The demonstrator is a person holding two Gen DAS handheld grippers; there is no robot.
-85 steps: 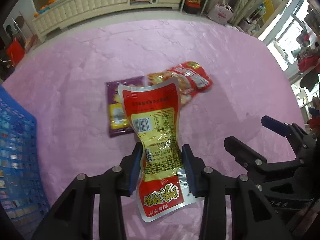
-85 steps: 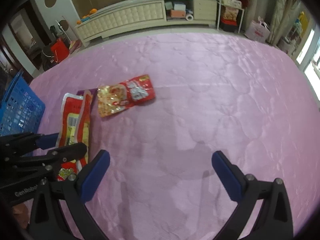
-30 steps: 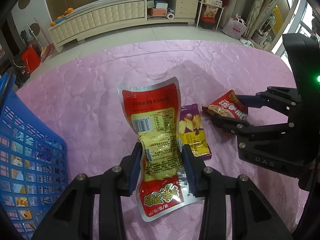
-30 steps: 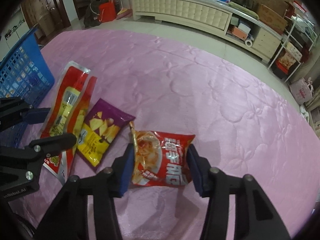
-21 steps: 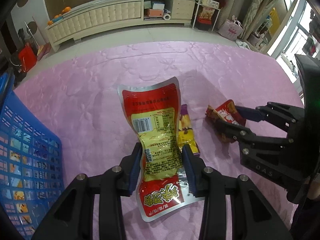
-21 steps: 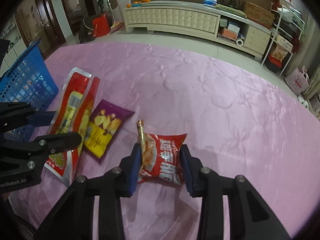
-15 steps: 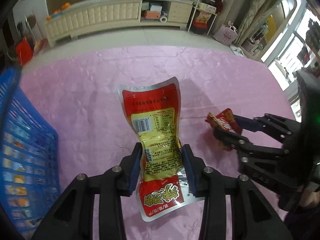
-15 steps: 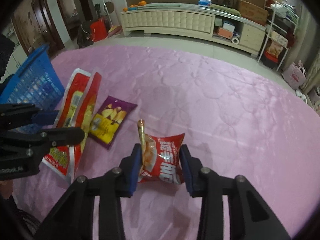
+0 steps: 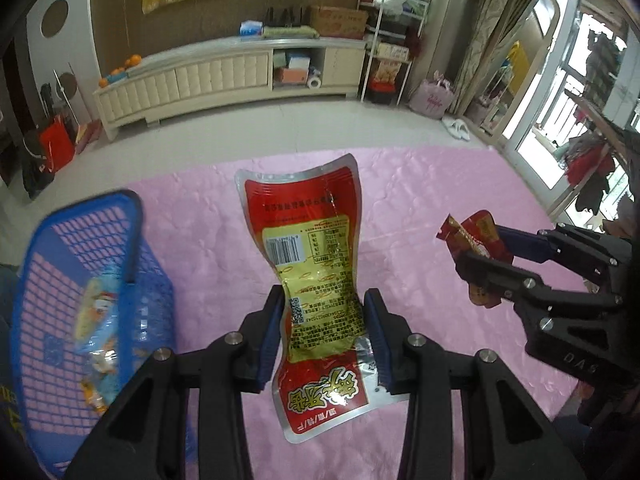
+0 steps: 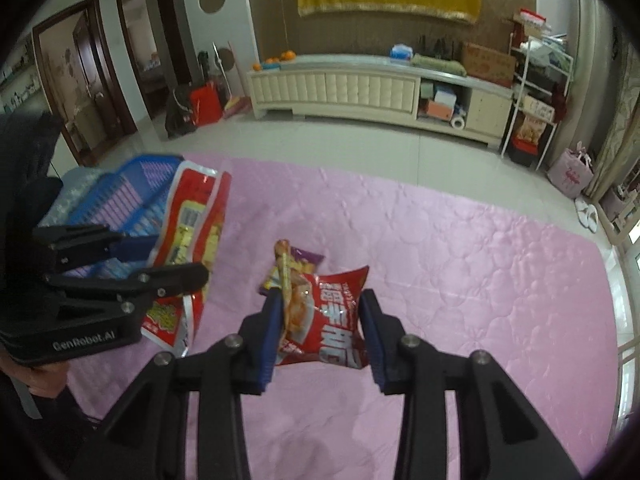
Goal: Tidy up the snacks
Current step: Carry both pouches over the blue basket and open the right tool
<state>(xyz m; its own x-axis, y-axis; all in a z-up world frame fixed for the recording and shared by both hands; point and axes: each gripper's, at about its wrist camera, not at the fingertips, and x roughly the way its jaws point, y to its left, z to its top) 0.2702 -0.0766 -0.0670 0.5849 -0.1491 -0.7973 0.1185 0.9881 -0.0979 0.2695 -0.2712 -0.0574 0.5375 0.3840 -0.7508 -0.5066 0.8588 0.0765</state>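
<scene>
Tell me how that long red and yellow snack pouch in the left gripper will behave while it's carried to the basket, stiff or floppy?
Probably floppy: the pouch pinches in at the waist where the left gripper clamps it. Its glossy foil looks slippery, so it might slide. It seems light, since its top stands unsupported above the blue basket.

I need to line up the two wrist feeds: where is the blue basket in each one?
Left wrist view: the blue basket fills the lower left, beside the left gripper.
Right wrist view: it sits at mid left, partly behind the long red snack pouch.
Shared landmark: the cream TV cabinet along the far wall.
</scene>
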